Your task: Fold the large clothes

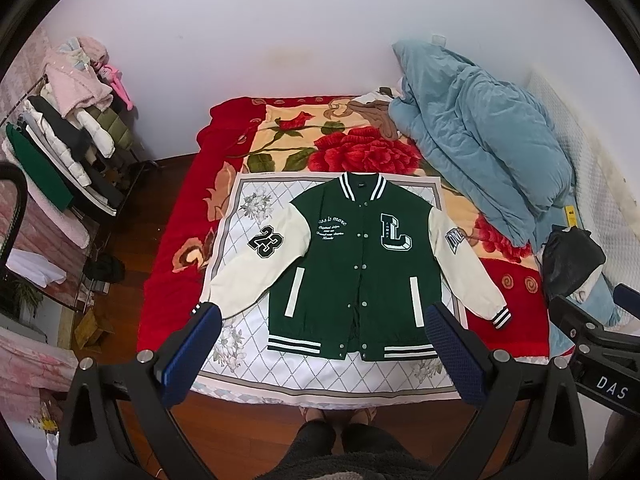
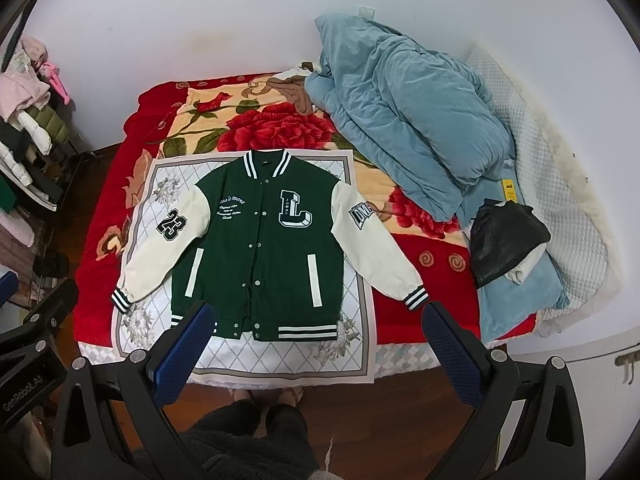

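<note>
A green varsity jacket [image 1: 356,264] with cream sleeves, a "23" patch and an "L" patch lies flat, front up and buttoned, on a white diamond-patterned cloth [image 1: 320,376] on the bed. It also shows in the right wrist view [image 2: 260,256], with both sleeves spread out and down. My left gripper [image 1: 324,328] is open and empty, held high above the jacket's hem. My right gripper [image 2: 316,324] is open and empty, above the hem and the right cuff. Neither touches the jacket.
A red floral blanket [image 1: 172,280] covers the bed. A blue quilt [image 1: 488,148] is piled at the right, with a black bag [image 2: 504,236] below it. A loaded clothes rack [image 1: 60,152] stands at the left. The person's feet [image 1: 340,416] stand on the wood floor at the bed's front edge.
</note>
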`<state>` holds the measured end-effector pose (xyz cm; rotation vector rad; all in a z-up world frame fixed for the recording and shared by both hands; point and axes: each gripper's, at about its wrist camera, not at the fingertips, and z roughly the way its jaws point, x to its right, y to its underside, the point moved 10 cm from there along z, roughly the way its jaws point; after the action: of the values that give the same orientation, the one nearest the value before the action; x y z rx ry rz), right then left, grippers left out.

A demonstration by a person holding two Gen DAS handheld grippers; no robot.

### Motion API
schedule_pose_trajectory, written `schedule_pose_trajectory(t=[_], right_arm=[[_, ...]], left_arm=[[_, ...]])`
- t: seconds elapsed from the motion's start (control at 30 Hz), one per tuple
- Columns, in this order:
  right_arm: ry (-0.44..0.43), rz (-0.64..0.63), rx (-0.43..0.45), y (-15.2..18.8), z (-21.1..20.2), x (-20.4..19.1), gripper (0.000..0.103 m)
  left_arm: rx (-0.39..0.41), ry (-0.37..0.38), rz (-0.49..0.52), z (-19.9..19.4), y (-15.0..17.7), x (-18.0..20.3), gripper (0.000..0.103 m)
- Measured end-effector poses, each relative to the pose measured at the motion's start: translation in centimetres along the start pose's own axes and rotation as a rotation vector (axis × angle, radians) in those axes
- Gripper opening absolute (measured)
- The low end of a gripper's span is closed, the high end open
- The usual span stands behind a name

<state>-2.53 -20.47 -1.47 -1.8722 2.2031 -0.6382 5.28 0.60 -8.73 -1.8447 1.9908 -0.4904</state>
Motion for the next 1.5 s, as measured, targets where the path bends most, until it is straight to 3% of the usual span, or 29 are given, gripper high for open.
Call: schedule_pose_trajectory(t=[1.5], right_arm=[[-0.003,-0.005,0.000,-0.33,-0.41,-0.64,0.103]], left_arm=[[0.003,0.003,-0.017,-0.21,-0.35,-0.69,0.103]])
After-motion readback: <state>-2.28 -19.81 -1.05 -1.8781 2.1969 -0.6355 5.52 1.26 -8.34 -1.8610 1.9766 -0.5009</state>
